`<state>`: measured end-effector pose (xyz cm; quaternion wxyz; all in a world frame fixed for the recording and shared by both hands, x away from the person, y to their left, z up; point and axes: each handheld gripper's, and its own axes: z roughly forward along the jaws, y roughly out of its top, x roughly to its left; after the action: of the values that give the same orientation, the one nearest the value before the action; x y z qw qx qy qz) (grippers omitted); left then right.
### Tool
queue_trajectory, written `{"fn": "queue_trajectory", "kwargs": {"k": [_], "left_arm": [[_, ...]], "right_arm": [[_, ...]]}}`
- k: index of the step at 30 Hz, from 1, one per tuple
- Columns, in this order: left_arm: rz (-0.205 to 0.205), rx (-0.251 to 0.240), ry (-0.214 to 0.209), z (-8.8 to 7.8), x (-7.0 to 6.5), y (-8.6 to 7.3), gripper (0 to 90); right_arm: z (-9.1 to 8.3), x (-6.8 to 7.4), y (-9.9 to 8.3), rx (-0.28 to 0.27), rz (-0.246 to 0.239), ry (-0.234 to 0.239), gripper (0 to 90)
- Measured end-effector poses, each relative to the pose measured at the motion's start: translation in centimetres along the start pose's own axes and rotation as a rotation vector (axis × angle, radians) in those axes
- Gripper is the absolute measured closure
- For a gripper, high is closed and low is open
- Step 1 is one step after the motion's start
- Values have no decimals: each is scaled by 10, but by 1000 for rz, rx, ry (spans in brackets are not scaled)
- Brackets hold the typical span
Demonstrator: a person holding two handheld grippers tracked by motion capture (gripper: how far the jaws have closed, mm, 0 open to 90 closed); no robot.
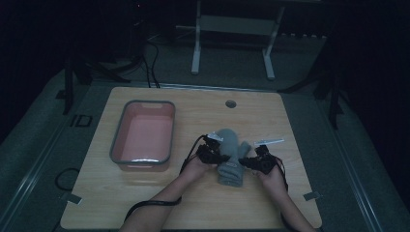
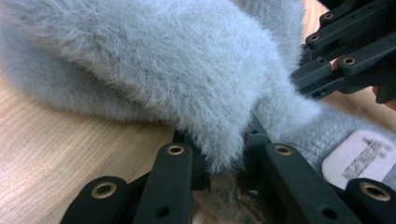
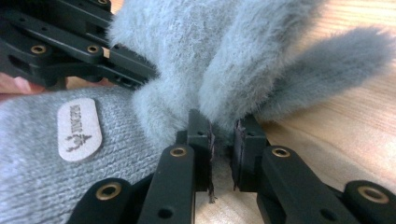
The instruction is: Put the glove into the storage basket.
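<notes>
Both claws, left claw (image 1: pixel 218 155) and right claw (image 1: pixel 247 162), clamped on opposite side edges of mitten (image 1: pixel 231 154), long axis pointing away across desk (image 1: pixel 270 203).

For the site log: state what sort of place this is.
Likely a lab or data-recording workspace, dimly lit: a wooden table on carpet, a bare desk frame behind, cables on the floor.

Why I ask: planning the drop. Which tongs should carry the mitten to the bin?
Probably left: left tongs pinch the mitten on the side nearer the pink bin; right tongs hold its far side.
</notes>
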<state>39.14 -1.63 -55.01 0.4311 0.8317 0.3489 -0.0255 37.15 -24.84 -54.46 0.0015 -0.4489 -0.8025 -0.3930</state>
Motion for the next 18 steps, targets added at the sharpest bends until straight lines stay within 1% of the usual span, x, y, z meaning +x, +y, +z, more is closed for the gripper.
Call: {"fn": "queue_trajectory", "kwargs": {"k": [2,4,5,6,7,8,10,14,18], "left_arm": [[9,-7,-5,-4,-2,3,801],[3,-21,-17,-9,-4,6,802],[12,-27,-17,-12,-6,7,802],[12,-35,-24,-15,-7,9,802],[11,-41,-32,-18,-8,11,802],[18,-46,-29,-22,-9,13,803],[24,-56,-38,-30,-12,18,803],[46,-71,-38,-47,-15,30,803],[83,-77,-18,-65,-17,41,802]], "right_arm": [[-4,0,1,-13,-3,12,812],[-8,1,3,-27,-4,24,813],[-11,1,4,-37,1,31,814],[-14,2,5,-44,0,36,815],[-17,3,6,-55,1,39,815],[-19,4,8,-63,-2,40,815],[-26,9,12,-87,-5,45,816],[-37,19,22,-124,-22,54,816],[-46,29,36,-149,-28,61,817]]}}
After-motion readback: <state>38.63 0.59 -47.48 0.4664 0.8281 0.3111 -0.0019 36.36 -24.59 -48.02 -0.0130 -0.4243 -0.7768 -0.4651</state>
